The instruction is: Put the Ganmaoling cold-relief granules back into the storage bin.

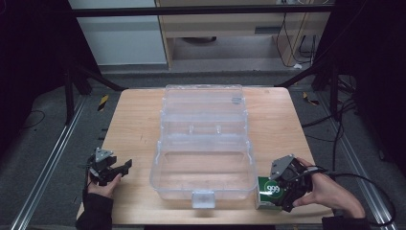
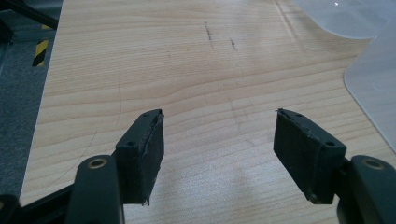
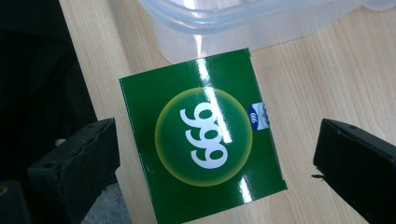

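A green box (image 1: 269, 191) marked "999" lies flat near the table's front right corner, just right of an open clear plastic container (image 1: 203, 143). My right gripper (image 1: 282, 189) hovers over the green box (image 3: 201, 133) with its jaws wide apart on either side of it, touching nothing. At the front left, my left gripper (image 1: 125, 166) rests low over bare wood, open, with nothing between its pads (image 2: 147, 151). The right gripper (image 3: 215, 168) looks straight down on the box's printed face.
The clear container's lid (image 1: 203, 103) lies folded back toward the far edge of the wooden table (image 1: 134, 120). The container's corner (image 2: 373, 79) shows to the right of my left gripper. Black frame legs and cables stand beyond the table.
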